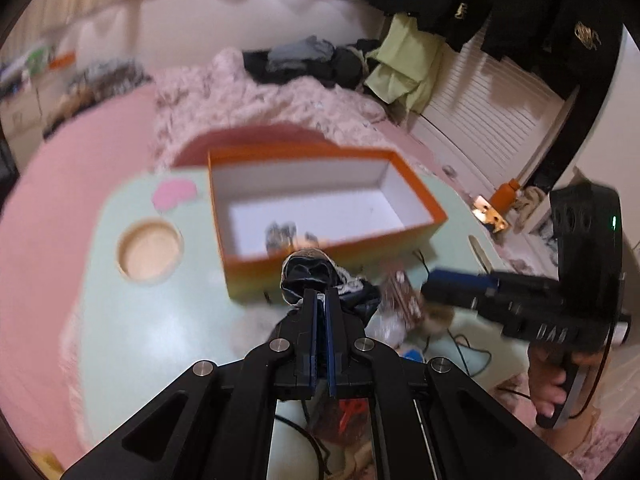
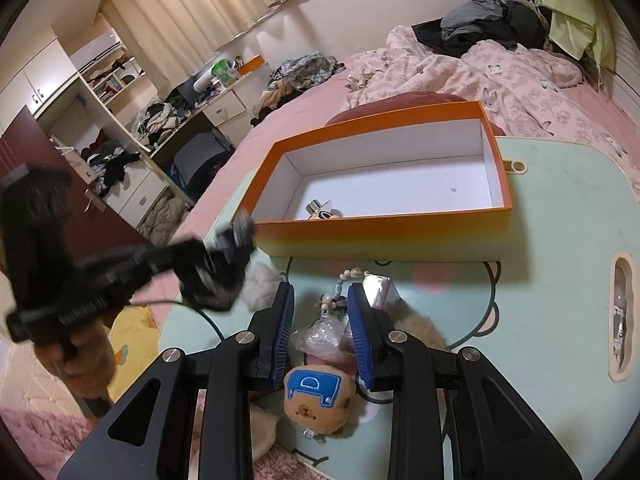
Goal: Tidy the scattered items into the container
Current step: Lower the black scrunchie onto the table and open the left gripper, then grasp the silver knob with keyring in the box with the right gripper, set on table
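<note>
1. Left wrist view: the left gripper (image 1: 321,300) is seen clenched on a dark bundle of cloth with a pale lace edge (image 1: 316,276), held just in front of the near wall of the orange box (image 1: 416,196).
2. The orange box sits open on the pale green table (image 1: 160,320), toward its far edge; its white floor is mostly bare, with a small item (image 1: 280,234) lying near the near-left corner — too blurred to be identified in this view.
3. A round recess (image 1: 149,250) is set into the table near its left edge, with a pink patch (image 1: 174,194) printed beyond it.
4. Right wrist view: the right gripper (image 2: 321,330) is lowered over a pile of small things at the near edge of the table. Its 2 blue pads (image 2: 280,336) stand on either side of a crinkled clear plastic packet (image 2: 320,336); whether the packet is pressed or merely straddled cannot be told.
5. A bead string (image 2: 340,284) lies just beyond the pads, a small silvery packet (image 2: 378,290) just beside the right fingertip, and a brown plush bear with a blue patch (image 2: 316,396) below the pads.
6. In this view the left gripper and its dark bundle appear blurred beside the near-left corner of the box, above the left edge of the table.
7. A pink bed with a rumpled floral quilt (image 2: 500,76) lies beyond the table.
</note>
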The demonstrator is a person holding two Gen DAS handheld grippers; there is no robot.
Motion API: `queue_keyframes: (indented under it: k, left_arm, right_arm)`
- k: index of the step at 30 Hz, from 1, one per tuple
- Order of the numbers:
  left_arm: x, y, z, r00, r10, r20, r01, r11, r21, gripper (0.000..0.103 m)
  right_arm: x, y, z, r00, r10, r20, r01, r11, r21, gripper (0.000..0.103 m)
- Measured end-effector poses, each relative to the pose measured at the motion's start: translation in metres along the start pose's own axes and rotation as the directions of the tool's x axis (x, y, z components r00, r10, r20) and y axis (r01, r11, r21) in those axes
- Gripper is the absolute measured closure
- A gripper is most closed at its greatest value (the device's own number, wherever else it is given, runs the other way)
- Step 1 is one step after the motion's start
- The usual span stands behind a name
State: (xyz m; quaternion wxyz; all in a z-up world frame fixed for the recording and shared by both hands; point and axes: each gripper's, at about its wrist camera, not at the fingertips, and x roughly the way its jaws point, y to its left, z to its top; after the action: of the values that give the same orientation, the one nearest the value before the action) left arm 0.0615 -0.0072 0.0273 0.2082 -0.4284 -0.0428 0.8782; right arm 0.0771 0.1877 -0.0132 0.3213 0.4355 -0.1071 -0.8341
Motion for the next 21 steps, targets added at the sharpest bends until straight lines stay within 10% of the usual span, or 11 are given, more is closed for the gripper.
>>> queue_keyframes:
  k: [4,8,16,21]
  left_arm:
    - [0.017,0.007,-0.019,1.000,-0.009,-0.019,0.009,1.000,-0.018,0.093]
    - [0.013,0.012,-0.027,0.997,-0.042,0.057,0.045,0.998,-0.050,0.058]
    - [0.000,0.018,-0.031,0.992,0.017,0.124,-0.014,1.000,-0.025,0.053]
    - [0.003,0.027,-0.032,0.994,-0.017,0.109,0.023,0.998,-0.054,0.053]
  right_arm:
    - [0.003,0.002,0.001,1.000,-0.003,-0.001,0.003,1.000,0.005,0.074]
    - [0.004,0.014,0.008,1.000,0.005,-0.006,-0.005,1.000,-0.023,0.074]
    - [0.033,0.035,0.071,0.991,-0.025,-0.130,0.018,0.998,-0.054,0.074]
    - [0.093,0.022,0.102,0.946,0.015,-0.324,-0.003,0.999,0.039,0.074]
